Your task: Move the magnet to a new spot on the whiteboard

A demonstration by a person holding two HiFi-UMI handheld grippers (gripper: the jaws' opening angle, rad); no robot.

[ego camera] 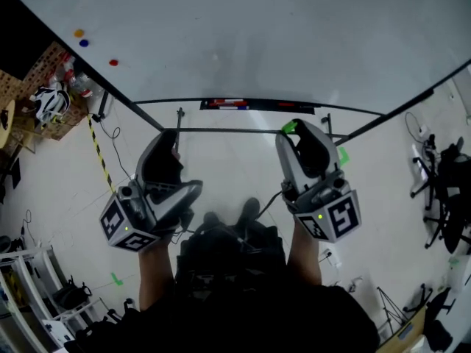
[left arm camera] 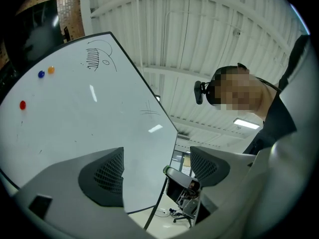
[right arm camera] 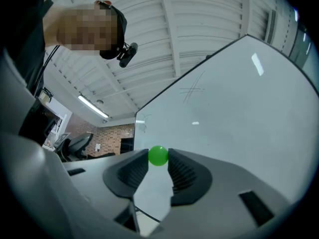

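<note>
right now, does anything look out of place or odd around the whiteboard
Only one thing: a green magnet is pinched at the tips of the right tongs, far from the orange magnet, blue magnet and red magnet stuck near one corner of the whiteboard. Nothing looks spilled or damaged.

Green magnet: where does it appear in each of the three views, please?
Head view: green magnet right of centre, at the right gripper's tip.
Left gripper view: not in it.
Right gripper view: green magnet lower centre, gripped between the jaws.
Shared landmark: the whiteboard.
</note>
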